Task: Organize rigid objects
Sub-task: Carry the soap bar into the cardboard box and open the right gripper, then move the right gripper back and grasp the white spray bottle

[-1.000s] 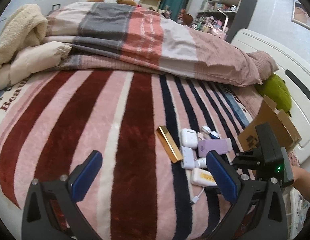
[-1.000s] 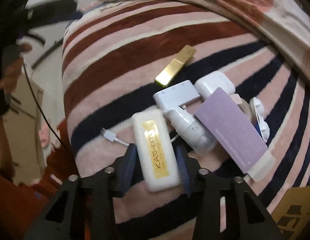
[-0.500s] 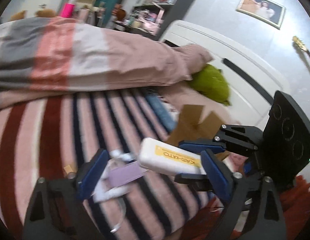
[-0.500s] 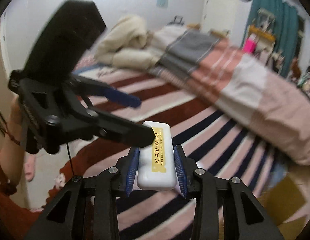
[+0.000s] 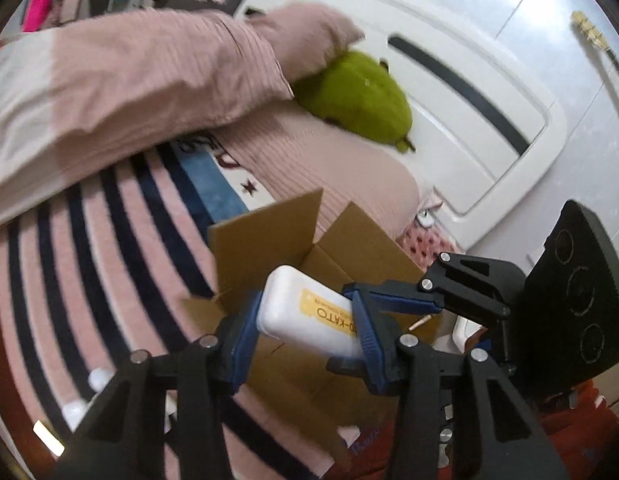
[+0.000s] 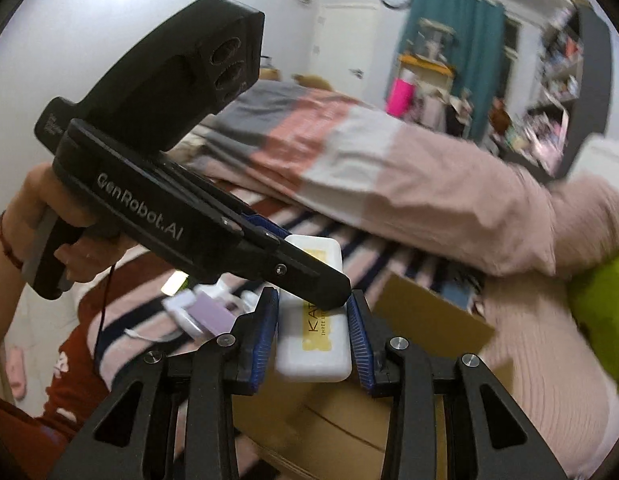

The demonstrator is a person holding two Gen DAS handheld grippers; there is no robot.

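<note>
We've got the white rectangular plastic case with its yellow label clamped in our right hand-held gripper above the open brown cardboard box, left hand-held gripper closing onto it.

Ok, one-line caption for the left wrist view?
Both tongs, left closing and right clamped, on the white KATO case above the open cardboard box.

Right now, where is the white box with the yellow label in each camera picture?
Left wrist view: white box, low centre, between blue pads.
Right wrist view: white box, low centre, between blue pads.
Shared landmark: cardboard box just behind it.
</note>
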